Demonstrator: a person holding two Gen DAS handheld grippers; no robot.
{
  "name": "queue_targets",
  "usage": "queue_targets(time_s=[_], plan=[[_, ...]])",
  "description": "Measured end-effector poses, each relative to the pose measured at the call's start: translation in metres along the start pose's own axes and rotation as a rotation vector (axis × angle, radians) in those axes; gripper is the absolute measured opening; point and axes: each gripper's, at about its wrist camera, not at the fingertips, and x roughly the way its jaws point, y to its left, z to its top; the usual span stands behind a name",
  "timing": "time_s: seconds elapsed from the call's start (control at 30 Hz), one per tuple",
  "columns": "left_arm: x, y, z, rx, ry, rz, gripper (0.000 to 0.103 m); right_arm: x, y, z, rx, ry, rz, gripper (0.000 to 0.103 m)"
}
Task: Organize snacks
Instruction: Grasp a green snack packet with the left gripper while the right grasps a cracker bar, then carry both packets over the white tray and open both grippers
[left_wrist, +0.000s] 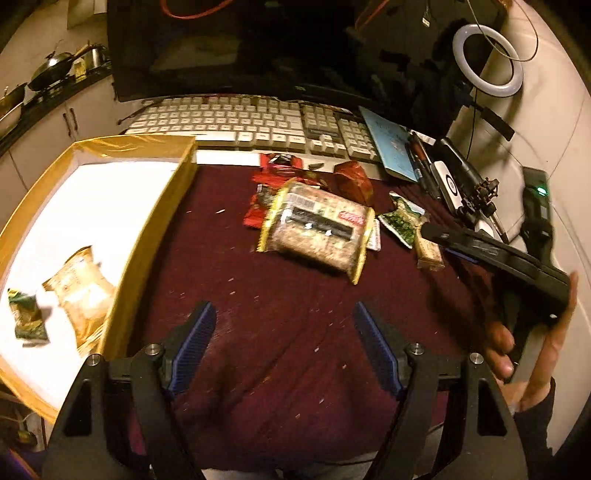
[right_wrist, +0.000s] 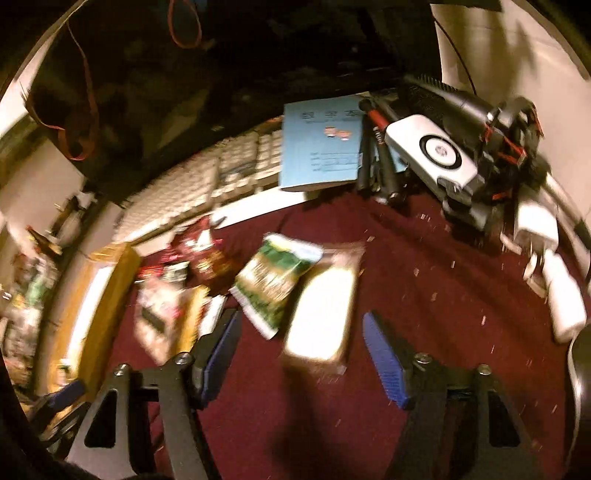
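A yellow box (left_wrist: 155, 221) with a white floor stands at the left and holds a pale snack bag (left_wrist: 79, 284) and a small green packet (left_wrist: 26, 314). On the maroon cloth lie a large clear cracker pack (left_wrist: 317, 229), red packets (left_wrist: 280, 173), a brown-red packet (left_wrist: 352, 181), a green packet (left_wrist: 400, 219) and a tan bar (left_wrist: 428, 251). My left gripper (left_wrist: 284, 347) is open and empty above the cloth. My right gripper (right_wrist: 303, 354) is open, over the tan bar (right_wrist: 321, 314), beside the green packet (right_wrist: 275, 280). The right gripper also shows at the right of the left wrist view (left_wrist: 436, 232).
A white keyboard (left_wrist: 251, 122) and dark monitor (left_wrist: 258, 48) stand behind the snacks. A blue booklet (right_wrist: 321, 144), pens, a camera rig (right_wrist: 461, 155) and white chargers (right_wrist: 561, 295) crowd the right side. A ring light (left_wrist: 487, 62) stands at the back right.
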Motion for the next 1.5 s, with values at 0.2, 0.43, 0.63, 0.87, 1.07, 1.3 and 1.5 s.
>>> queue_targets(time_s=[0.2,0.43,0.63,0.87,1.07,1.3,1.5], plan=[[0.002,-0.018,0.013,0.041,-0.006,-0.014,0.077,0.014,0.026,-0.009,-0.156,0.007,-0.142,0.045],[0.009,-0.033,0.023,0.074,0.020,-0.040,0.077,-0.002,0.011,-0.022,-0.171,-0.013,-0.144,0.034],[0.031,-0.064,0.047,0.148,0.052,-0.105,0.077,-0.023,-0.030,-0.021,-0.025,-0.094,-0.019,0.034],[0.078,-0.124,0.076,0.365,0.054,-0.071,0.077,-0.029,-0.044,-0.017,0.057,-0.151,0.045,0.034],[0.104,-0.146,0.101,0.410,0.047,-0.064,0.066,-0.031,-0.060,-0.016,0.142,-0.150,0.068,0.034],[0.132,-0.152,0.100,0.408,0.134,-0.087,0.027,-0.031,-0.052,-0.016,0.102,-0.163,0.064,0.034],[0.110,-0.126,0.092,0.267,0.141,-0.171,0.017,-0.032,-0.051,-0.016,0.097,-0.174,0.083,0.034]])
